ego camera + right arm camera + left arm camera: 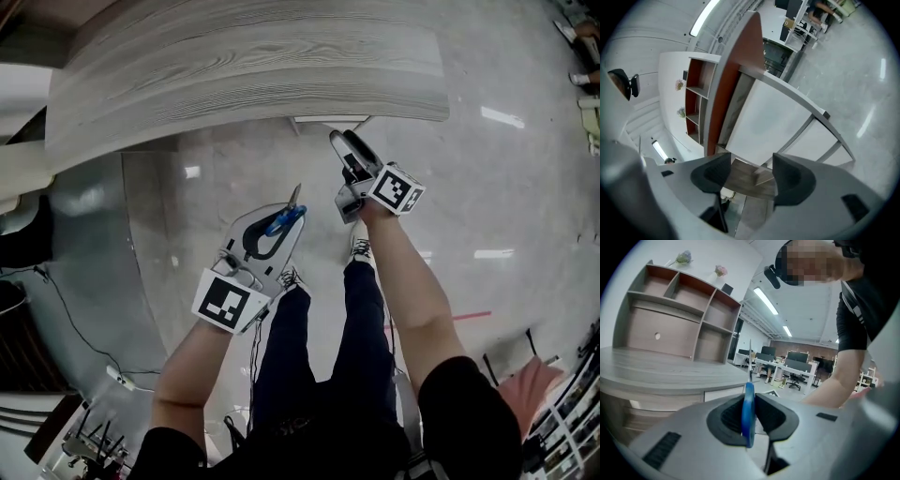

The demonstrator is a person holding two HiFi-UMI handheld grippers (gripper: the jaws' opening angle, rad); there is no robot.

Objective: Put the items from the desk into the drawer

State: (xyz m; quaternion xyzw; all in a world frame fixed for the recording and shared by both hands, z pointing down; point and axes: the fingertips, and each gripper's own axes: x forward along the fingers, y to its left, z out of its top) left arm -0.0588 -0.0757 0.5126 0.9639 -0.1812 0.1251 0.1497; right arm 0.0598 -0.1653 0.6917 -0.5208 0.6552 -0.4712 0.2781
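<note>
A person standing in front of a grey wood-grain desk carries blue-handled scissors in the left gripper, below the desk's front edge and clear of its top. The left gripper's jaws are drawn in narrow, with both pads pressed flat against the blue handle, and the metal blades stick up and out past the jaw tips toward the desk. The scissors look light and rigid, with a smooth plastic handle that could pivot or slide in the pads if knocked. The handle, where they are already pinched, seems the sound place to hold them, keeping the sharp tips away from the grip. The right gripper is closer to the desk, just under its front edge, with its jaws spread wide and nothing pressed between the pads. Only the wood-grain edge of the desk and the white drawer front below the desk top show through the gap. From this angle it cannot be told whether that drawer is shut or already pulled out a little.
</note>
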